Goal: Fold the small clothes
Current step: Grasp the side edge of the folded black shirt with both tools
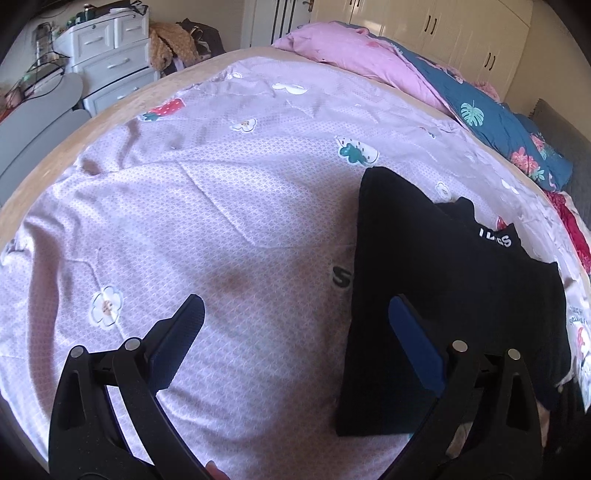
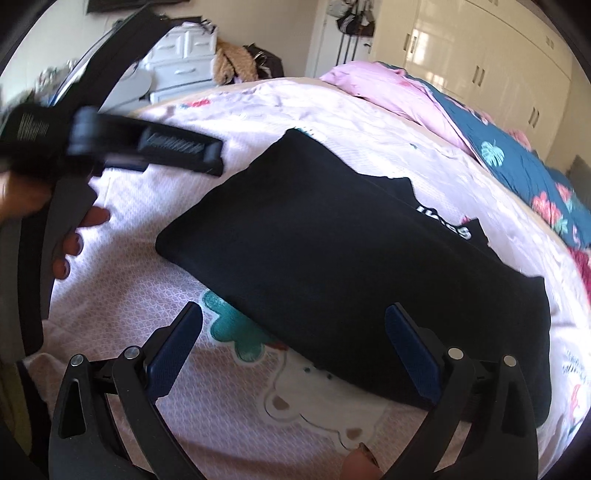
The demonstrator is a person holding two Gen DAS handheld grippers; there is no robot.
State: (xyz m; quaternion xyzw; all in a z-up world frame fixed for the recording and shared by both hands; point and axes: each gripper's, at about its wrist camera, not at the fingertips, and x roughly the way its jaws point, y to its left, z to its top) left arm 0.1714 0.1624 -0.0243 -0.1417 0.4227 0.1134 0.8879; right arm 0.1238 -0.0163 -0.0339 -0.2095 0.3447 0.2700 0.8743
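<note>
A black garment (image 2: pixel 332 266) is seen lying partly folded on the bedsheet (image 1: pixel 221 221). Both the left gripper (image 1: pixel 295 332) and right gripper (image 2: pixel 293 332) are held wide open, empty. A further fold is judged next, requiring an edge to be pinched.

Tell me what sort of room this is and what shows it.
Most likely a home bedroom. A black garment lies on a bed under a printed sheet, a rumpled quilt is bunched at its far side, and a white drawer chest and tall wardrobe doors stand along the walls.
</note>
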